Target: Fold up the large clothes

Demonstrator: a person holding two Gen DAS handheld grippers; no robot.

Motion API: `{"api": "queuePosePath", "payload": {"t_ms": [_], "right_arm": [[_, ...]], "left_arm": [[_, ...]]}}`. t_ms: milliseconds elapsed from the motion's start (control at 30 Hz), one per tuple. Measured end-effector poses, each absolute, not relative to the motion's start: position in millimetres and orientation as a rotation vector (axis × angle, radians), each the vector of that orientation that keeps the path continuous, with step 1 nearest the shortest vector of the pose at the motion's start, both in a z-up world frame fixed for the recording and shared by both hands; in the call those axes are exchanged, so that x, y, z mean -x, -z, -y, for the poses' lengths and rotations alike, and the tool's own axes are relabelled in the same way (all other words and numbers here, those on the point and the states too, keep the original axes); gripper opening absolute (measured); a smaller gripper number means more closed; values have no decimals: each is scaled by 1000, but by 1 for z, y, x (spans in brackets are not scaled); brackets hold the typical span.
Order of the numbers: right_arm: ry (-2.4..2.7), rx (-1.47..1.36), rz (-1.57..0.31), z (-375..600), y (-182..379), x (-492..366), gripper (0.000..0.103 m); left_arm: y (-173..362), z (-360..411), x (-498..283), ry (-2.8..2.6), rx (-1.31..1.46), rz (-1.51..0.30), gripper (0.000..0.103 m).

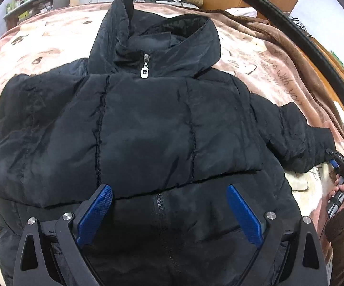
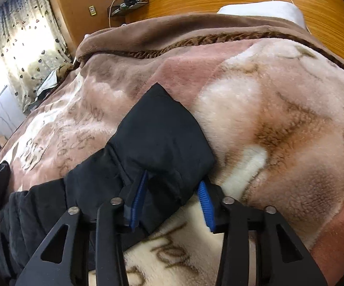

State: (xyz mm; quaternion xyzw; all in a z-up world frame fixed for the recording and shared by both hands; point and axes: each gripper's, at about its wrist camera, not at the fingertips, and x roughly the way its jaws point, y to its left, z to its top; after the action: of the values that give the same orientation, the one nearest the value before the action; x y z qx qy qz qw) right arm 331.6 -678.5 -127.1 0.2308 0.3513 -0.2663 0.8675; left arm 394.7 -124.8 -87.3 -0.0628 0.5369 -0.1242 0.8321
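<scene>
Your right gripper [image 2: 172,190] clamps the jacket's [image 1: 148,131] sleeve cuff [image 2: 162,143]; your left gripper [image 1: 169,205] hovers spread above its front

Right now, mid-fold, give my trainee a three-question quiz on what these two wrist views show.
1. True or false: the left hand-held gripper is clamped on the black jacket.
2. Which part of the jacket sits between the pads of the right hand-held gripper? A hood; B sleeve cuff; C hem.
3. Fill in: the zipper pull lies at the jacket's ____.

Key
1. False: its jaws stand wide open above the jacket front.
2. B: the pads press the cuff end of the sleeve, over the plush blanket.
3. Collar, with the zip done up to the top.
</scene>
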Motion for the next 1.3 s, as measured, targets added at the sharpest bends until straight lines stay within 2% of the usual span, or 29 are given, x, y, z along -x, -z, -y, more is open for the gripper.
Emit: {"api": "queuePosePath", "payload": {"t_ms": [67,100,400,900,1300], "right_arm": [[558,-465,-738,678,126,-332,10],[557,-460,-727,677,123,-330,8],[449,-387,-634,646,74,-324,7],[104,-239,-466,509,-42,-333,7],[-268,-167,-450,354,-57,-361,7]], "left_arm": [[89,125,-395,258,135,-1140,97],[89,125,-394,259,133,-1138,97],[82,119,-388,261,159,-1127,97],[51,92,-371,278,213,-1066,97],[30,41,-369,281,327,-1015,97]]}}
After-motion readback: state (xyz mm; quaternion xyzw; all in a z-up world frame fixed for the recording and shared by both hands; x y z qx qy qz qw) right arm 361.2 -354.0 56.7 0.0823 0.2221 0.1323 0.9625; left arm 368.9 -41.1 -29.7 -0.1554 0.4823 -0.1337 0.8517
